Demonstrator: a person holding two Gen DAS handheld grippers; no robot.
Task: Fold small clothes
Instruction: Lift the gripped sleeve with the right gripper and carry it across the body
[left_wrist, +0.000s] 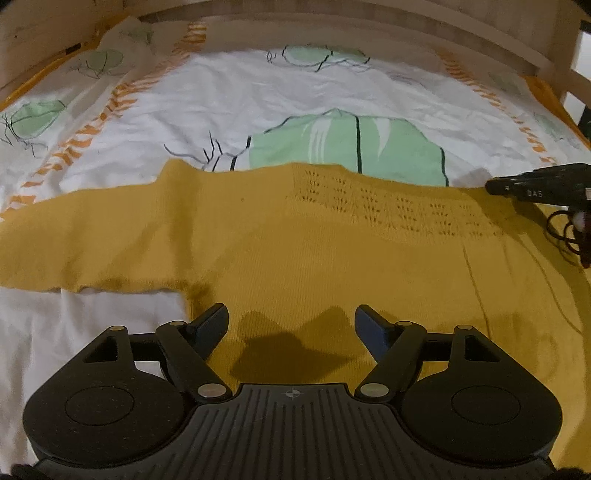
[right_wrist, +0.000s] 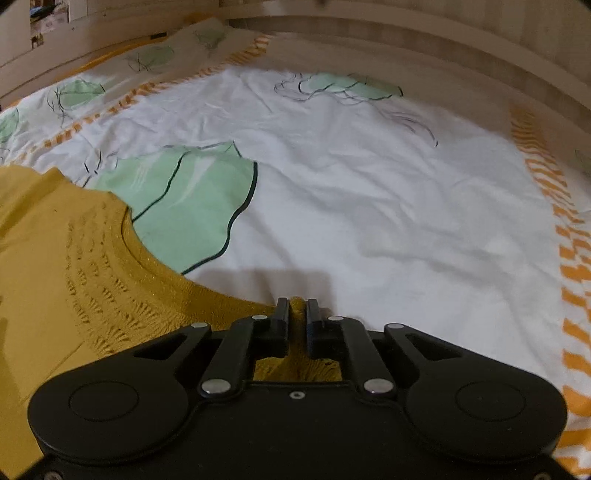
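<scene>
A mustard-yellow knitted sweater (left_wrist: 295, 240) lies spread flat on the bed, one sleeve reaching to the left, an openwork band below its neckline. My left gripper (left_wrist: 291, 317) hovers open over the sweater's body near the sleeve's underarm, nothing between its fingers. In the right wrist view the sweater (right_wrist: 74, 277) fills the lower left, its curved neckline facing the sheet. My right gripper (right_wrist: 297, 310) is shut on a pinched fold of the sweater's edge at the shoulder. That right gripper (left_wrist: 535, 186) also shows at the right edge of the left wrist view.
The bed is covered by a white sheet (right_wrist: 369, 203) printed with green leaf shapes and orange striped bands. A wooden bed frame (left_wrist: 332, 26) curves along the far side. A black cable (left_wrist: 569, 236) loops by the right gripper.
</scene>
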